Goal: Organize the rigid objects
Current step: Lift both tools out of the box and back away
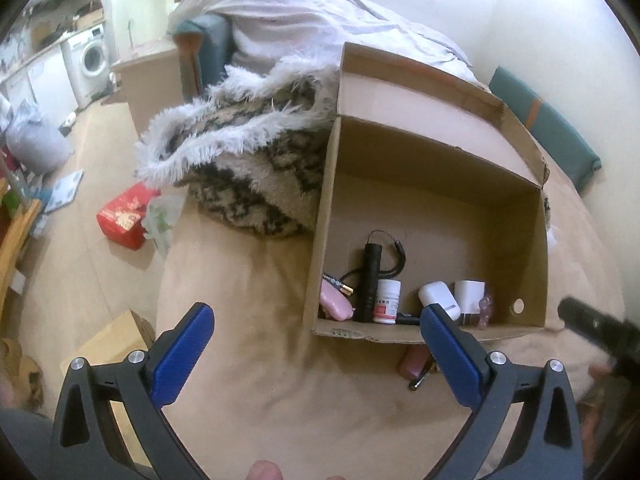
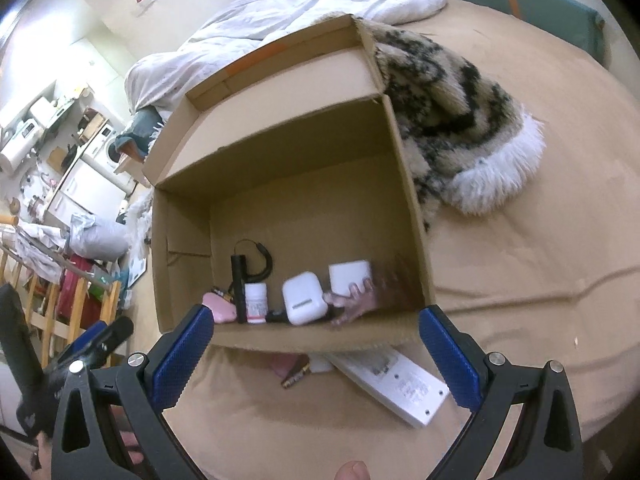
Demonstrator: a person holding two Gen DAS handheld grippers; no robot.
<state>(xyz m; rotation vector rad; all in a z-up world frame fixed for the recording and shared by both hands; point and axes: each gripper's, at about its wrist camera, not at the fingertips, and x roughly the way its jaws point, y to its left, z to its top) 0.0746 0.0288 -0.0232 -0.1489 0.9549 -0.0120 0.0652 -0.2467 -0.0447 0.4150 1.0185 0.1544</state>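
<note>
Grippers, left gripper (image 1: 316,322) and right gripper (image 2: 316,326), gape wide and empty before the cardboard box (image 2: 320,340); next, grasp the white power strip (image 2: 394,384) beneath the right gripper.

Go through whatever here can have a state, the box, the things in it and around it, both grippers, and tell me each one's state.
cardboard box: open, flaps up
black flashlight: inside box
white pill bottle: inside box, upright
white earbud case: inside box, lid closed
white charger: inside box
white power strip: outside, on the bed in front of the box
left gripper: open, empty
right gripper: open, empty
</note>
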